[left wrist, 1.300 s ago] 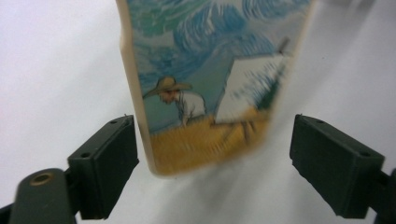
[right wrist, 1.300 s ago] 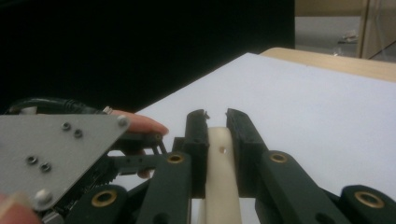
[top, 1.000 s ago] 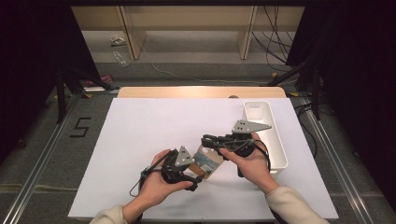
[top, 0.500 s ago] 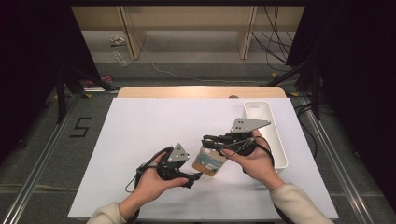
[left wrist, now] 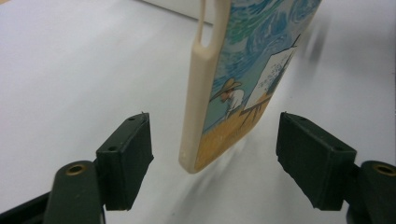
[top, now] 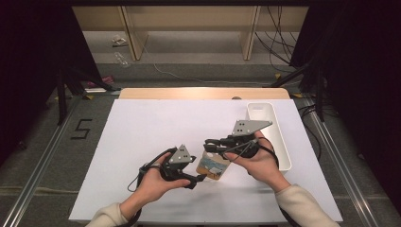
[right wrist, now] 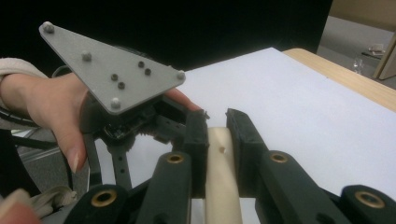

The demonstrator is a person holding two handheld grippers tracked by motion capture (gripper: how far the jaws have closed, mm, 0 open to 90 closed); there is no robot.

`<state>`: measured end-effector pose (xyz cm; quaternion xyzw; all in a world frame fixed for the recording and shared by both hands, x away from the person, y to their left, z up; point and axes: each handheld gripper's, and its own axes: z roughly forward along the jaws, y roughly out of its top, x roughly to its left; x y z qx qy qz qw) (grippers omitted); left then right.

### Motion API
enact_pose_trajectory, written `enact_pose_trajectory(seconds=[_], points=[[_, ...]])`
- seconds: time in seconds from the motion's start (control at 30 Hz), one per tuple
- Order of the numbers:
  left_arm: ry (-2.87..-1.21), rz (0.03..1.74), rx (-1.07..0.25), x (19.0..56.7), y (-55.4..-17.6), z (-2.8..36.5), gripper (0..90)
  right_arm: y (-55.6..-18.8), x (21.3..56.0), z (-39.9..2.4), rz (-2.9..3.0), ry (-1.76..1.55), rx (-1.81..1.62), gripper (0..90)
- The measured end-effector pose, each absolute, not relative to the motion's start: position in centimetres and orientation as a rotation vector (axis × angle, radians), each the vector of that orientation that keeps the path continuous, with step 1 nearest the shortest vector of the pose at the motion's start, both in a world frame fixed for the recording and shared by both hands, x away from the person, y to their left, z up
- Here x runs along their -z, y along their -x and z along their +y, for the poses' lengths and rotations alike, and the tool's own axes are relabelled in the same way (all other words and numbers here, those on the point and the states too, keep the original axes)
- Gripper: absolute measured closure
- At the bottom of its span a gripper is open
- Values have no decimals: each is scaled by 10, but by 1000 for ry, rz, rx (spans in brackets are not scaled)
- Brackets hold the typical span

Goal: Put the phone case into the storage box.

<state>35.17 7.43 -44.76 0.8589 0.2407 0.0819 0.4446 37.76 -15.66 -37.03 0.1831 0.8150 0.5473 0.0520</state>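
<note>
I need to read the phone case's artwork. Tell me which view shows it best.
The left gripper view: the phone case shows its painted side close up. The high view shows it small; the right gripper view shows its cream edge.

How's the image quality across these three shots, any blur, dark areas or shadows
High view: evenly lit white table, dark surroundings. Left gripper view: painted phone case fairly sharp, its top softly blurred, faint shadow beneath. Right gripper view: black background, near jaws out of focus.
</note>
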Motion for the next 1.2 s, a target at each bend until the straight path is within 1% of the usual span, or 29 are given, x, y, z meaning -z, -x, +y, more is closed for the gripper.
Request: enact_pose_trajectory(seconds=[0.23,0.3,0.6,0.9,1.2], points=[[-2139,573,-174,451,-353,69,300,-377,370,-155,2487,-547,-1661,796],[-2140,569,-167,451,-354,69,331,-377,370,-155,2487,-548,-1660,796],[-2144,551,-136,452,-354,68,395,-375,370,-153,2494,-538,-1665,796],[-2142,552,-125,454,-355,69,443,-375,371,-153,2505,-537,-1663,796],[-2145,545,-117,454,-356,69,467,-375,371,-152,2515,-531,-1666,796]])
